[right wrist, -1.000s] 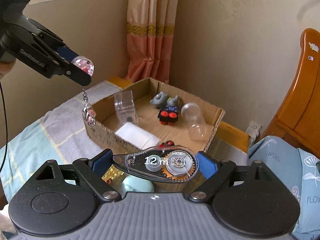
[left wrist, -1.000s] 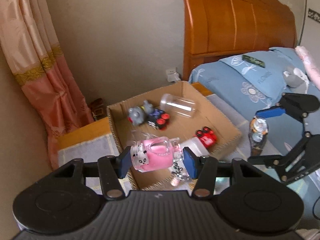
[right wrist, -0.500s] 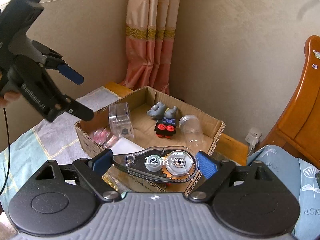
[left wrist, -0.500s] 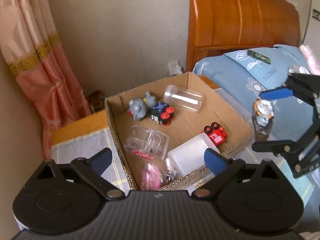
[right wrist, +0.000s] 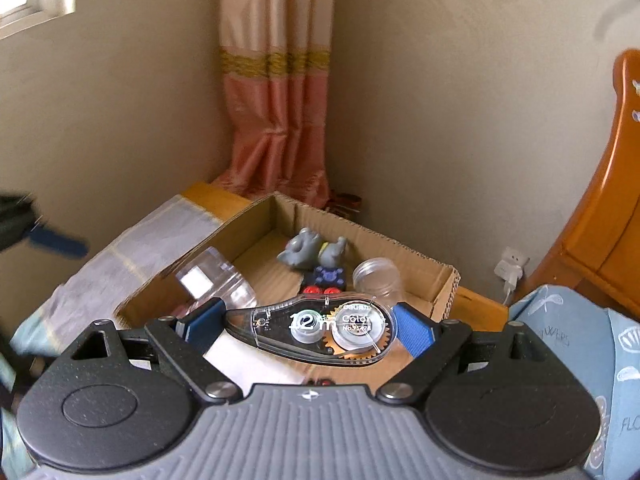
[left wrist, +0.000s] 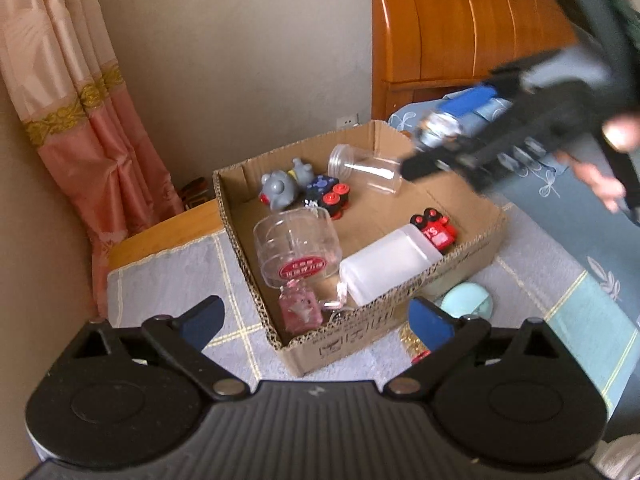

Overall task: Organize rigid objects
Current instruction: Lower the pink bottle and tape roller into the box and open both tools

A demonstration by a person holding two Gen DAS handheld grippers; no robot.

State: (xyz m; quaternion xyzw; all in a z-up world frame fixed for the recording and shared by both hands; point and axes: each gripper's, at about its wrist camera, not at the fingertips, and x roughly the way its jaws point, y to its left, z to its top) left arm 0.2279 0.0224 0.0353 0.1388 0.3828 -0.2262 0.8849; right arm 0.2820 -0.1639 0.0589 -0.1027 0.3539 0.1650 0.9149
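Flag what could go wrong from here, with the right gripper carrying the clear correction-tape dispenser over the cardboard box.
1. The clear correction-tape dispenser is gripped only at its two ends by the right gripper, so it might pivot or slip.
2. The cardboard box is crowded; dropped onto the frosted white plastic container, the dispenser could bounce.
3. The open left gripper hangs near the box corner and may collide.

Bed (left wrist: 560,280) covered by pale checked cloth (left wrist: 168,280), open cardboard box (left wrist: 400,320) resting directly on the cloth, mint-green round object (left wrist: 468,298) on the cloth just beside the box's near wall, small red item (left wrist: 420,357) and gold item (left wrist: 408,338) next to it.
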